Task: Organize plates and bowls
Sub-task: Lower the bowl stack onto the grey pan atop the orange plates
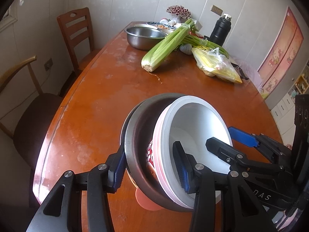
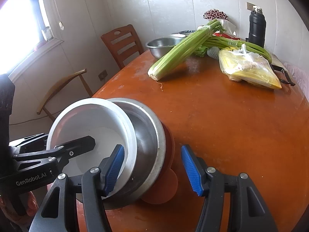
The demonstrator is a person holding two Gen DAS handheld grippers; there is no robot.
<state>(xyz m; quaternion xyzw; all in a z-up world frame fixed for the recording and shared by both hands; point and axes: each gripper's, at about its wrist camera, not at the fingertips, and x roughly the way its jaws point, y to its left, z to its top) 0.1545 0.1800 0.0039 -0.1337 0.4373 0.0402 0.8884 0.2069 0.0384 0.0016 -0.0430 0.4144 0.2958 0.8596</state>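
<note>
While the stack leans over on the table (image 1: 96, 96), the left gripper (image 1: 148, 150) has it pinched. The outer pad presses the outside of the steel bowl (image 1: 139, 127), and the inner finger reaches down inside the white bowl (image 1: 202, 119). That's a firm clamp across both walls, and the whole nest is tipped with its mouth turned toward the grippers.

The white bowl sits inside the steel one, red print showing on its outer side. Under them is an orange dish (image 1: 144, 201), its round foot poking out just below the left gripper's fingertips and close to the tabletop.

Over to the right gripper (image 2: 151, 147). It straddles the same stack from the other side, one blue pad within the white bowl's opening at the near rim. The other pad stands out beyond the orange dish. A sliver of table shows between that outer pad and the dish, so its jaws are spread around the stack and not squeezing it.

The two grippers are close together, each with a finger in the white bowl.

Well ahead of both grippers lies a bunch of celery (image 1: 164, 46), its leafy end up on a large steel basin (image 1: 141, 36). Beside the celery, off to the right, are a yellow plastic bag (image 1: 216, 65) and a black flask (image 1: 220, 29). Left of the basin, past the table edge, stands a wooden chair (image 1: 77, 31).
</note>
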